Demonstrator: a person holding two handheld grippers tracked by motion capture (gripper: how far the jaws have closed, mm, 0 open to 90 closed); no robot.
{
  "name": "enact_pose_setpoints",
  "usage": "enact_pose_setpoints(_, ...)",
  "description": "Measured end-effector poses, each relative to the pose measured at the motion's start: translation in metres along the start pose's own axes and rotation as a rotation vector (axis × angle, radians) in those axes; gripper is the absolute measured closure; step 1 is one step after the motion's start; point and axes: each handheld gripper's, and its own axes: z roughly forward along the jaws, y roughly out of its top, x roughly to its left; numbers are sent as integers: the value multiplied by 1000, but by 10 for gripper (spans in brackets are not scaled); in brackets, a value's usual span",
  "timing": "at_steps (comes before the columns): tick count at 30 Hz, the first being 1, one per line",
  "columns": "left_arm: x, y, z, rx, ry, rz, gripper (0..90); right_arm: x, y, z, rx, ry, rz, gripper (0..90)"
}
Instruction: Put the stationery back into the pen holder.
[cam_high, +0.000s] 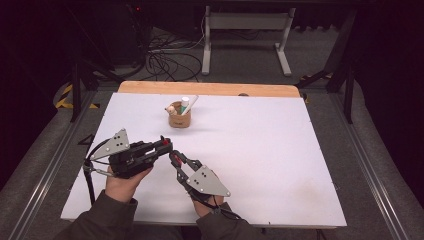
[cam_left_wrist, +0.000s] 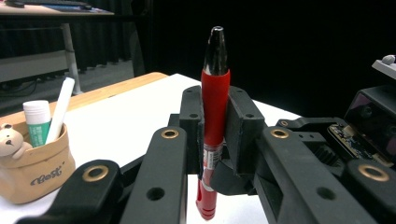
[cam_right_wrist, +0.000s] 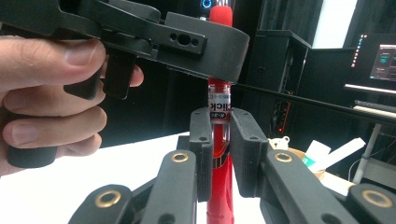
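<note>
A red pen (cam_left_wrist: 215, 88) with a black tip stands upright between both grippers. My left gripper (cam_left_wrist: 215, 116) is shut on its red grip section. My right gripper (cam_right_wrist: 219, 140) is shut on the clear lower barrel of the red pen (cam_right_wrist: 219, 109), just below the left gripper's jaws (cam_right_wrist: 187, 42). In the high view the left gripper (cam_high: 165, 144) and right gripper (cam_high: 175, 158) meet tip to tip near the table's front left, held by two hands.
A small tan holder cup (cam_high: 179, 119) stands at the back middle of the white table (cam_high: 260, 150), holding a glue stick (cam_left_wrist: 37, 119), a white stick and a bear figure (cam_left_wrist: 10, 140). A desk frame and cables lie beyond the far edge.
</note>
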Motion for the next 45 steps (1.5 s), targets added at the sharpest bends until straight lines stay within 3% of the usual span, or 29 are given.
enact_pose_setpoints(21,1,1,9,0,7,10,797,-7,1,0,28,-4,4,790)
enact_pose_setpoints(33,5,4,17,11,23,31,798,-14,0,3,88,-8,22,717)
enact_pose_setpoints(45,11,9,23,15,61,53,798,-34,4,-5,152,0,38,614)
